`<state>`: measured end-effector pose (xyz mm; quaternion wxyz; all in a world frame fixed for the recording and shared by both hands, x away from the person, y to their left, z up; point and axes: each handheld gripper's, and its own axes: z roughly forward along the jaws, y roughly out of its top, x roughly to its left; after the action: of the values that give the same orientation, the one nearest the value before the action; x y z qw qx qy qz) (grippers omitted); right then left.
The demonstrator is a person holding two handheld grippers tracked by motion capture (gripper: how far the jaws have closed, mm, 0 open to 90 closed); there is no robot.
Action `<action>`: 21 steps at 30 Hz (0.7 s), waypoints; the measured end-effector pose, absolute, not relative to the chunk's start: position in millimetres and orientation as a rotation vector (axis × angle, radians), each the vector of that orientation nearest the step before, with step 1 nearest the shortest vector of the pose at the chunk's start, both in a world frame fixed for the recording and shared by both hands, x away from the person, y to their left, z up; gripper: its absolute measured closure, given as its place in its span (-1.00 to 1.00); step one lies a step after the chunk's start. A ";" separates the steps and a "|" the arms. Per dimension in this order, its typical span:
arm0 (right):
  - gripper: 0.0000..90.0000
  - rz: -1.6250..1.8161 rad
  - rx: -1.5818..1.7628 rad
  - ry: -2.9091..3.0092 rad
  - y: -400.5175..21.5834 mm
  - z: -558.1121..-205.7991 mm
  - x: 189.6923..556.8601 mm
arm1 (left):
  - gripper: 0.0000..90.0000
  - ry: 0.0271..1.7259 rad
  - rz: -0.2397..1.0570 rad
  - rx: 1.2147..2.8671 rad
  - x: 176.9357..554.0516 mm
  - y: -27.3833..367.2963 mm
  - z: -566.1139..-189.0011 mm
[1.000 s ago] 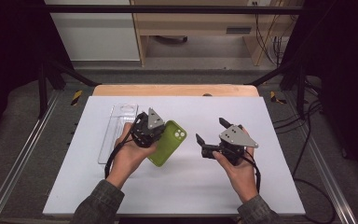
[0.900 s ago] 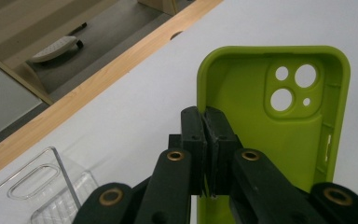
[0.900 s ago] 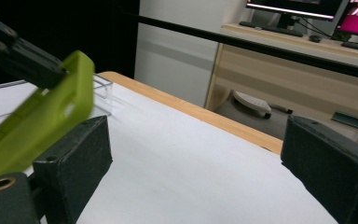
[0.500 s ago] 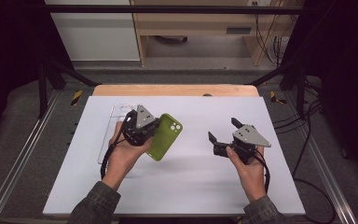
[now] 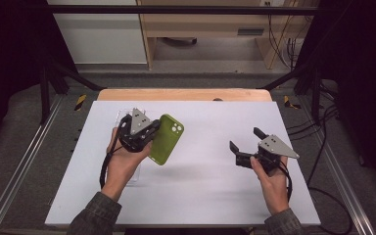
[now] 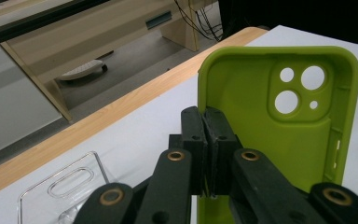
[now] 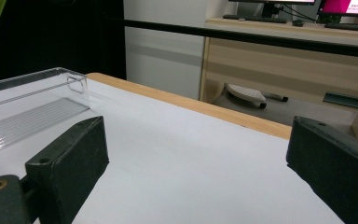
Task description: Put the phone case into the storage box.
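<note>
The white table [image 5: 200, 196] spreads under both hands, with a wooden edge at its far side. No brand, label or writing can be read on anything here. A clear plastic tray [image 7: 23, 116] lies at the table's left part, partly under the left hand. The green phone case [image 5: 166, 139] hangs above the table just right of that tray, tilted, its open inside and 4 camera holes facing the left gripper [image 6: 207, 140], whose jaws are pressed together on its long edge. The right gripper [image 5: 247, 149] hovers well apart at the right, jaws spread, nothing between them.
</note>
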<state>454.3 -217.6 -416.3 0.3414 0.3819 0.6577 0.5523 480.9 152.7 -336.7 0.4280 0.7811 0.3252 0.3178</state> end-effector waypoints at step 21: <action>-0.91 1.479 1.062 1.655 -257.1 -419.9 441.2 | 0.94 0.867 0.825 1.846 473.1 179.1 -330.0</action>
<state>441.2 -257.1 -419.9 0.3340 0.4070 0.6340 0.5664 473.1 179.1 -330.0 0.4537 0.7478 0.3512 0.3341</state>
